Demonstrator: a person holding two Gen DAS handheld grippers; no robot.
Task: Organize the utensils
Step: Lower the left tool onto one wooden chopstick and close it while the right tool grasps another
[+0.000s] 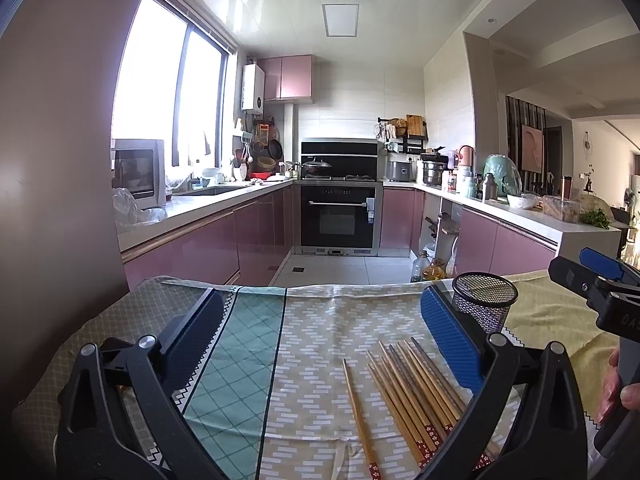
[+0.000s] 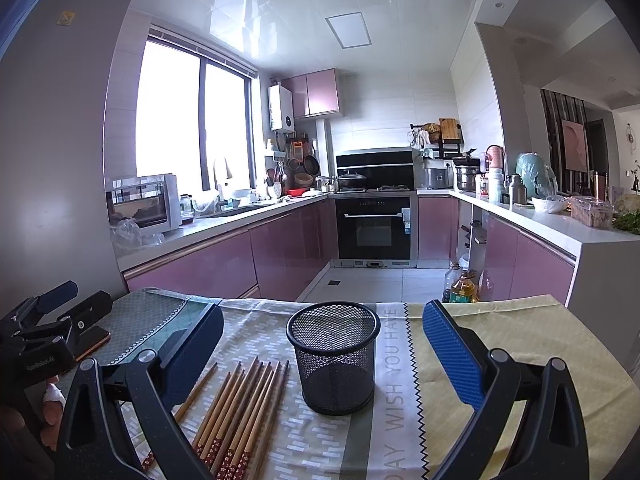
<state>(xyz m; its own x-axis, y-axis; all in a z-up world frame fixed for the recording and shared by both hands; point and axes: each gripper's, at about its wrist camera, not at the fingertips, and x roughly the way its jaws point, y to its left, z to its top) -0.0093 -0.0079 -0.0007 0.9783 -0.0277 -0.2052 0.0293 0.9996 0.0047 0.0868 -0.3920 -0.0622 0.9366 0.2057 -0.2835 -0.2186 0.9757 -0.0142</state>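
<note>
Now both my grippers stand wide open with nothing between their fingers. My left gripper (image 1: 322, 336) hangs over the patterned cloth (image 1: 312, 320); its ribbed blue pads face each other across bare fabric. The chopsticks (image 1: 416, 396) lie flat just inside my left gripper's right finger, slim bamboo sticks with red flowered ends toward me and tips pointing away, fanned slightly; one (image 1: 358, 416) lies apart nearer the middle. My right gripper (image 2: 324, 346) frames the cup (image 2: 334, 356), a round black wire-mesh holder standing upright between its fingers, nearer the left one. I see nothing inside it through the mesh. In that view the chopsticks (image 2: 240, 412) lie beside the cup, by my left finger, long axes running away from me.
</note>
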